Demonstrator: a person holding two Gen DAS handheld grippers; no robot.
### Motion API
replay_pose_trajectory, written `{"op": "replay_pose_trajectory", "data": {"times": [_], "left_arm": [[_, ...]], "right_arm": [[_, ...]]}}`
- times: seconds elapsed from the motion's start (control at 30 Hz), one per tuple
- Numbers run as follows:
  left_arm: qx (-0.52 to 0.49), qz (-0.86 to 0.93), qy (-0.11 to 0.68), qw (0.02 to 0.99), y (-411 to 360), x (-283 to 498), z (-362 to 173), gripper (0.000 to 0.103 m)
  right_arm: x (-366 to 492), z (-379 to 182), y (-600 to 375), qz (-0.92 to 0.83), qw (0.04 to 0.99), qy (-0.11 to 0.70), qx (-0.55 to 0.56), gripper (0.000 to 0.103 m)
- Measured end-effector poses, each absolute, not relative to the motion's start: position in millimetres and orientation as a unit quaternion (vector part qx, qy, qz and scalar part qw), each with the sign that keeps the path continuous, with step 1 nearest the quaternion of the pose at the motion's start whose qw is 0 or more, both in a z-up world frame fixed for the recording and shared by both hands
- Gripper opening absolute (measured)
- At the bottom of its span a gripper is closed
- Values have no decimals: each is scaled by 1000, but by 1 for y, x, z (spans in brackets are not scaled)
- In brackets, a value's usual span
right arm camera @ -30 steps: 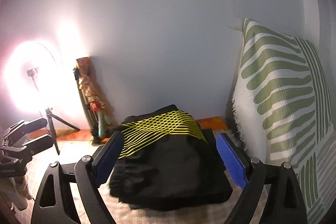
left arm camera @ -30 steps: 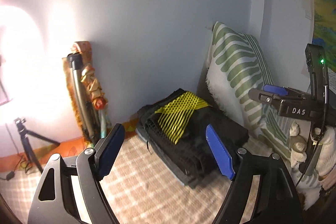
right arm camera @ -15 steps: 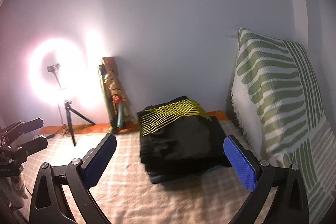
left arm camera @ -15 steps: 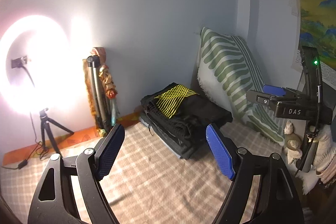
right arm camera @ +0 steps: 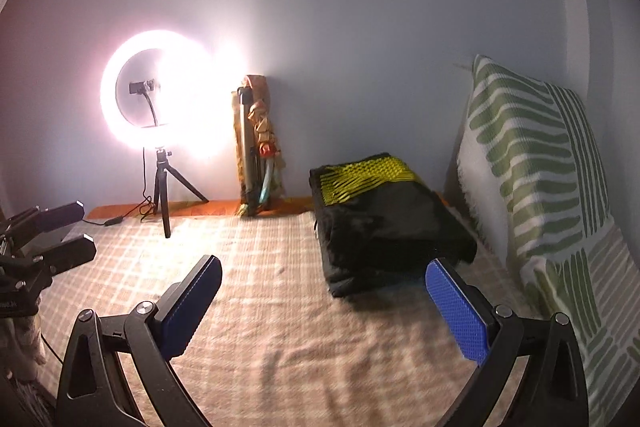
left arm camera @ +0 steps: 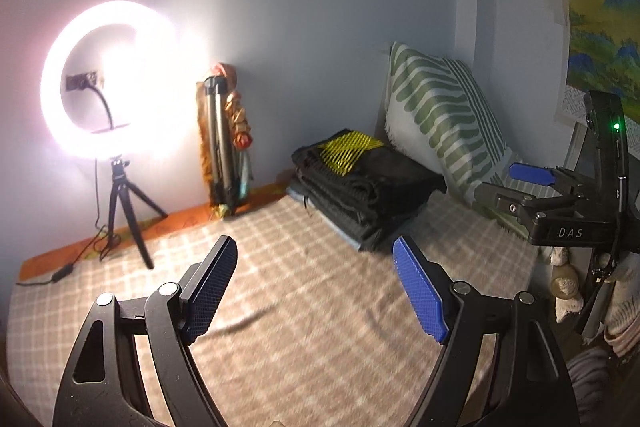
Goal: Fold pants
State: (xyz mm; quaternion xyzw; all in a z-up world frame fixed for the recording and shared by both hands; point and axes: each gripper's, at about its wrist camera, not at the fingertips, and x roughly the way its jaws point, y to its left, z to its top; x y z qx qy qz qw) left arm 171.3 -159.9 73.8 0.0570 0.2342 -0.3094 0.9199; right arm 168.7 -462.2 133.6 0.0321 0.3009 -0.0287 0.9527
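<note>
The folded black pants (right arm camera: 390, 223) are lying as a neat stack (a yellow mesh panel showing on top) at the far end of the checked blanket (right arm camera: 280, 291), just beside the green-striped pillow (right arm camera: 532, 163) that is leaning against the wall. The left gripper (left arm camera: 314, 291) is hovering over the blanket with its blue pads spread wide and gripping nothing; the stack is sitting well ahead of it, off to its right. The right gripper (right arm camera: 324, 303) is likewise gaping, nothing between its fingers, and the pants are resting just beyond its right fingertip, apart from it. A ring light (right arm camera: 156, 103) on a tripod is glowing by the far wall.
</note>
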Motion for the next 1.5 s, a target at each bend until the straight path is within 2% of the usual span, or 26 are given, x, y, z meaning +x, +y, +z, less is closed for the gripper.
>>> {"op": "replay_pose_trajectory", "data": {"times": [0.4, 0.63, 1.0, 1.03, 1.1, 1.13, 1.5], "left_arm": [[56, -300, 252, 918, -144, 161, 30, 80], [76, -281, 233, 928, -139, 153, 23, 80], [83, -281, 258, 920, -141, 146, 14, 81], [85, -281, 259, 920, -141, 146, 14, 81], [84, -284, 260, 919, -141, 146, 14, 93], [80, -284, 259, 920, -140, 146, 14, 94], [73, -274, 267, 921, -137, 147, 14, 95]], "right_arm": [[131, 100, -444, -114, 947, 295, 57, 103], [131, 88, -439, -122, 945, 298, 57, 103], [132, 75, -428, -115, 947, 296, 56, 103], [131, 75, -427, -117, 947, 293, 54, 103], [132, 75, -426, -117, 948, 291, 53, 103], [132, 75, -426, -116, 948, 292, 55, 103], [132, 71, -425, -113, 947, 295, 58, 103]]}}
